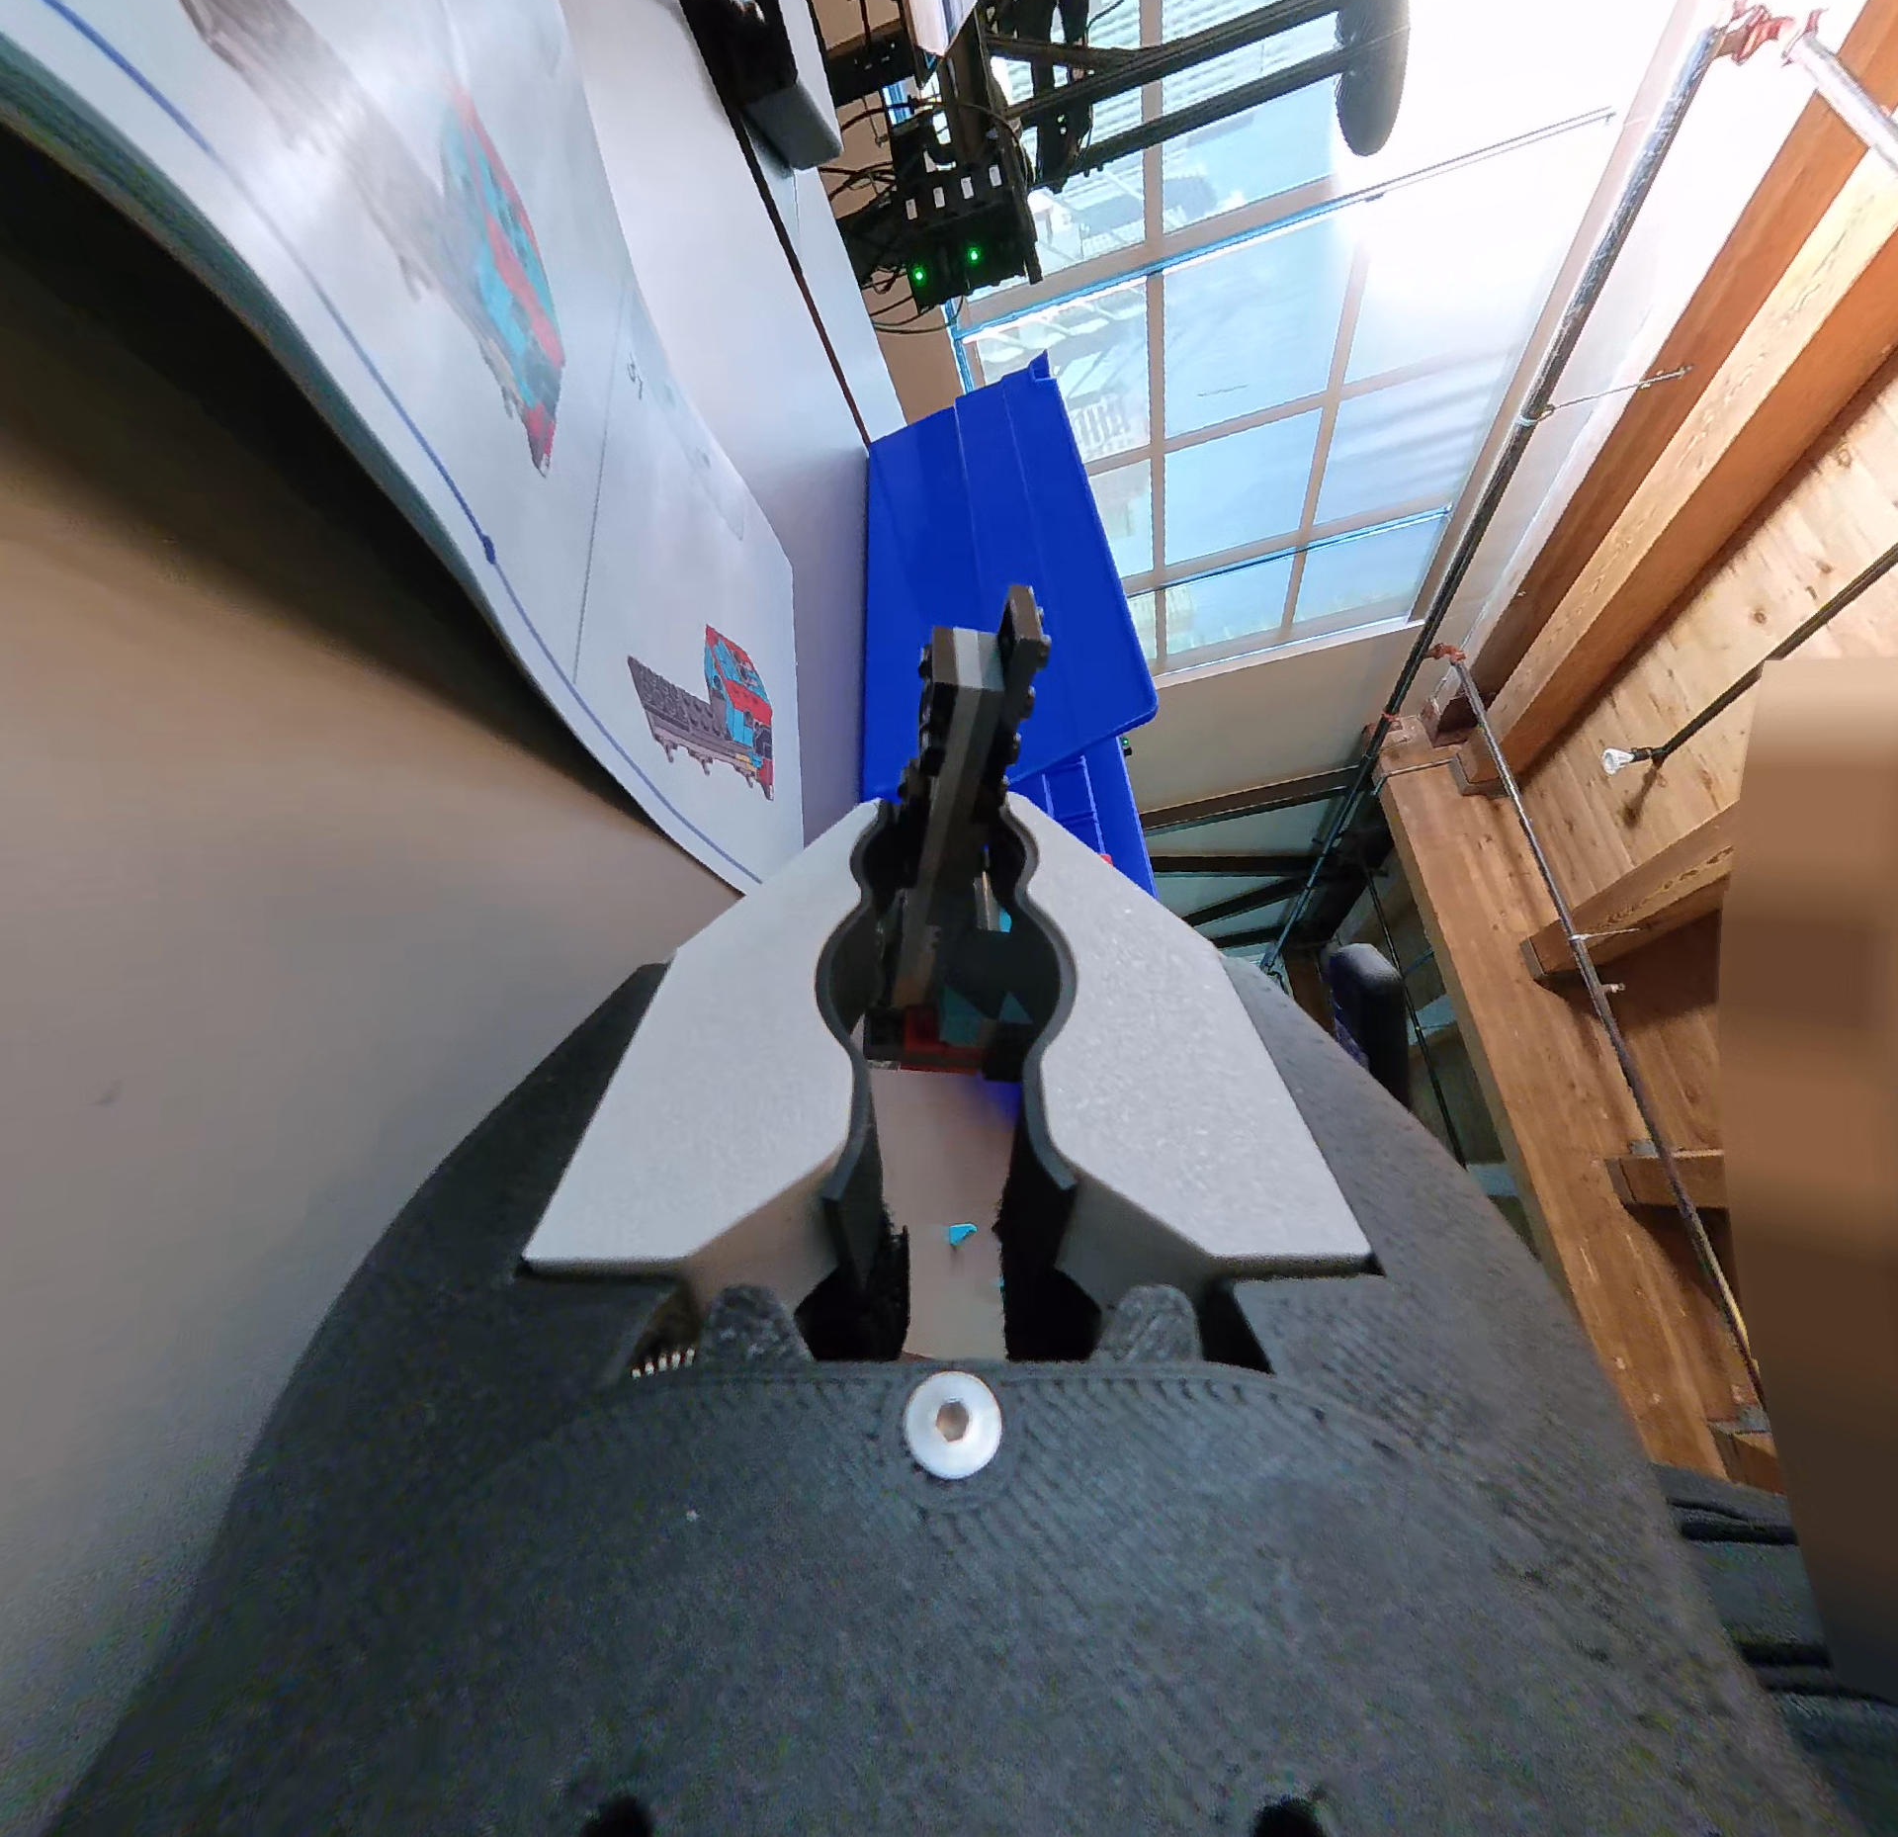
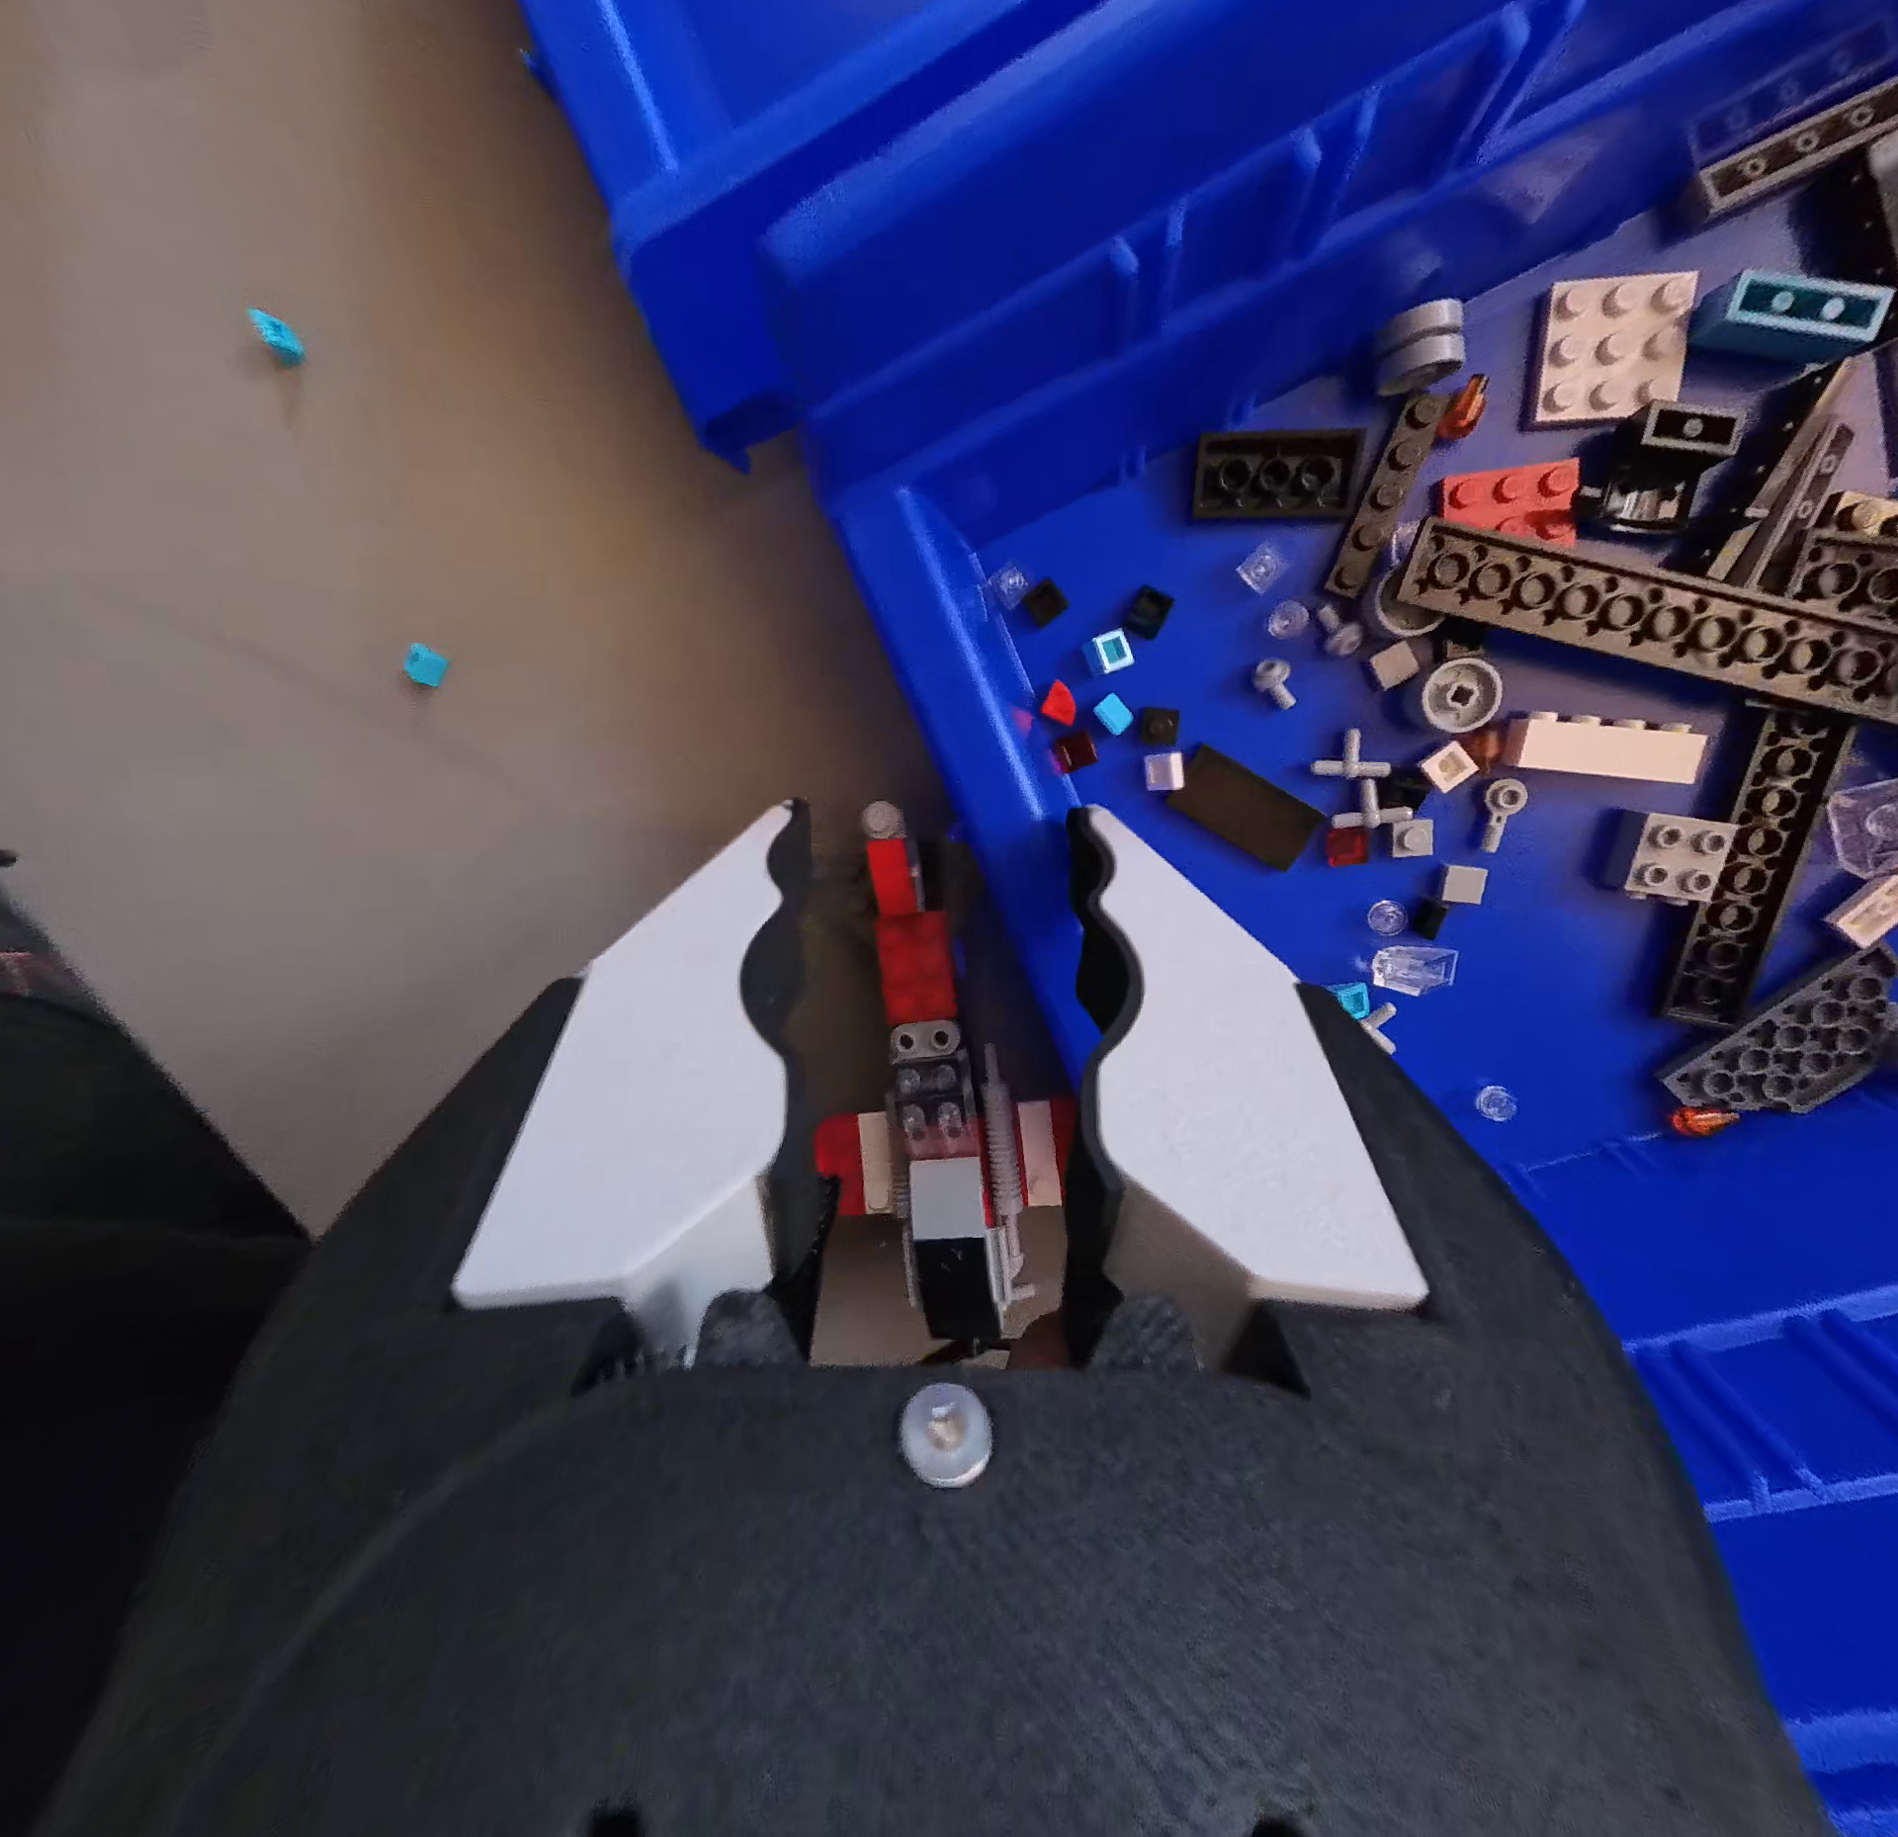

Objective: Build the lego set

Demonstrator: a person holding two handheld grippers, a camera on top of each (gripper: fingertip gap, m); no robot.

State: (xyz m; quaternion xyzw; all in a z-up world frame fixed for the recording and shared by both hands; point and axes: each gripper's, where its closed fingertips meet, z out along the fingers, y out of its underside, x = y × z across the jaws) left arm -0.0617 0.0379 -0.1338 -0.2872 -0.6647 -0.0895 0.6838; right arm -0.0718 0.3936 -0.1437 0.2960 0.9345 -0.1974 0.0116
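In the left wrist view my left gripper point(image 1: 950, 822) is shut on a dark grey lego assembly point(image 1: 965, 750). It sticks out past the fingertips, and red and teal bricks show at its inner end. In the right wrist view a small red, grey and white lego sub-assembly point(image 2: 921, 966) sits lengthwise between the fingers of my right gripper point(image 2: 935, 812). The jaws stand partly apart, and its red side pieces reach both black pads. It hangs over the tan table point(image 2: 308, 863), beside the blue bin's rim point(image 2: 904, 555).
The blue bin holds several loose bricks, among them a long black plate point(image 2: 1643, 617) and a white brick point(image 2: 1602, 745). Two small cyan pieces point(image 2: 275, 336) point(image 2: 424, 664) lie on the table. A printed instruction sheet point(image 1: 616, 452) and blue bins point(image 1: 976, 555) lie ahead of the left gripper. About 35 cm separates my left fingertips from my right.
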